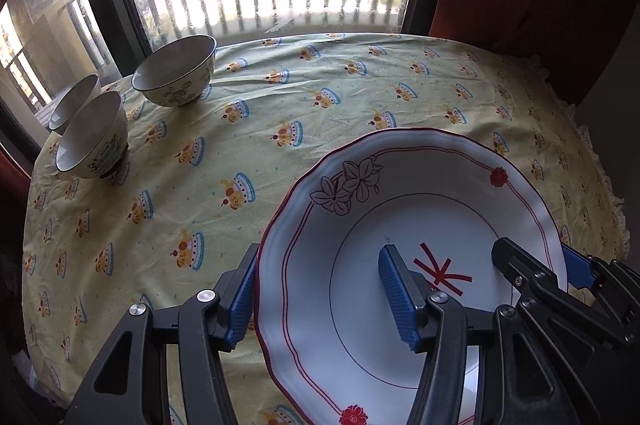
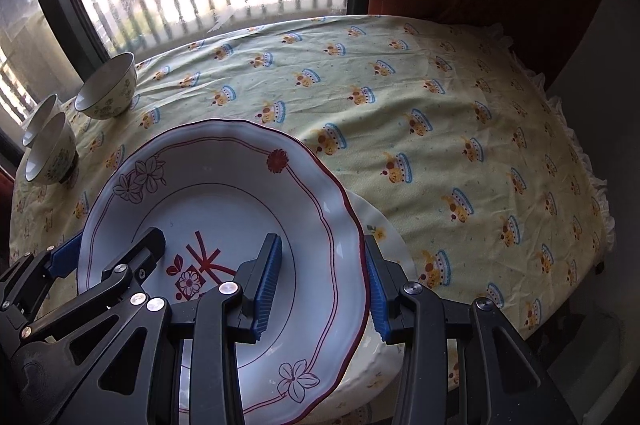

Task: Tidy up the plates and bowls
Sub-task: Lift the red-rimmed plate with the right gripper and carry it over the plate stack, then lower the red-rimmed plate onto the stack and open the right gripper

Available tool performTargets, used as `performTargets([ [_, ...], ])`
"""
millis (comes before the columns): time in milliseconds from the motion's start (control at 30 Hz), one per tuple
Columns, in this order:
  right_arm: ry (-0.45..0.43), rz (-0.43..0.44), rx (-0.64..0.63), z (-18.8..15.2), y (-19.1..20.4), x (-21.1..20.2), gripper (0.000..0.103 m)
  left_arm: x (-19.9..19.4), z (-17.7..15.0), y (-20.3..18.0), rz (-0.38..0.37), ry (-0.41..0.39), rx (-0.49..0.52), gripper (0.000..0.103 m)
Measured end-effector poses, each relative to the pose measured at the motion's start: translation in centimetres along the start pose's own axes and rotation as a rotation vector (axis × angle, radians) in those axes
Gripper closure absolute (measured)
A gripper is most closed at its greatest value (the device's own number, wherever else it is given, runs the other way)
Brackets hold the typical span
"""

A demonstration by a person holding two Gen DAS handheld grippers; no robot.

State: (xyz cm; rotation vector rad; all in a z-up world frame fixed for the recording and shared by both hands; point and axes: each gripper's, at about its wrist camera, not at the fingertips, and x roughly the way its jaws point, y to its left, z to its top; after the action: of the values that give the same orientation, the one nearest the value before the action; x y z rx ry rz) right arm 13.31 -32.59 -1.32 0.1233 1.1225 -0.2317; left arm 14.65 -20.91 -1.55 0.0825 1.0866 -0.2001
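Plates half-stacked: white scalloped red-trimmed plate pinched at opposite rims by left gripper and right gripper jaws, above cream plate. Three patterned bowls unstacked at 10 o'clock on counter.

free: tablecloth centre, right | blocked: three bowls far left, plate near
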Motion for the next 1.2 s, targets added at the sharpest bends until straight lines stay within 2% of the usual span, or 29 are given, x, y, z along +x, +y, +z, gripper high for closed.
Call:
performTargets([
  [400, 0.066, 0.053, -0.084, -1.2, -3.3, 1.8, 0.058, 1.7, -1.9, -3.4, 0.044, 0.092, -0.060, 0.045],
  [567, 0.071, 0.094, -0.122, -1.2, -4.3, 2.9, 0.059, 2.2, -1.9, -4.7, 0.091, 0.091, -0.086, 0.044],
  [733, 0.081, 0.125, -0.146, -0.8, -5.4, 4.2, 0.059, 3.2, -2.3, -5.5, 0.099, 0.120, -0.130, 0.044],
  [1067, 0.119, 0.166, -0.220, -0.8, -6.4, 5.8, 0.059, 3.4, -2.8, -7.0, 0.174, 0.088, -0.157, 0.044],
  [1200, 0.122, 0.185, -0.234, -1.0, -6.5, 5.9, 0.059, 3.3, -2.9, -6.8, 0.178, 0.073, -0.192, 0.044],
])
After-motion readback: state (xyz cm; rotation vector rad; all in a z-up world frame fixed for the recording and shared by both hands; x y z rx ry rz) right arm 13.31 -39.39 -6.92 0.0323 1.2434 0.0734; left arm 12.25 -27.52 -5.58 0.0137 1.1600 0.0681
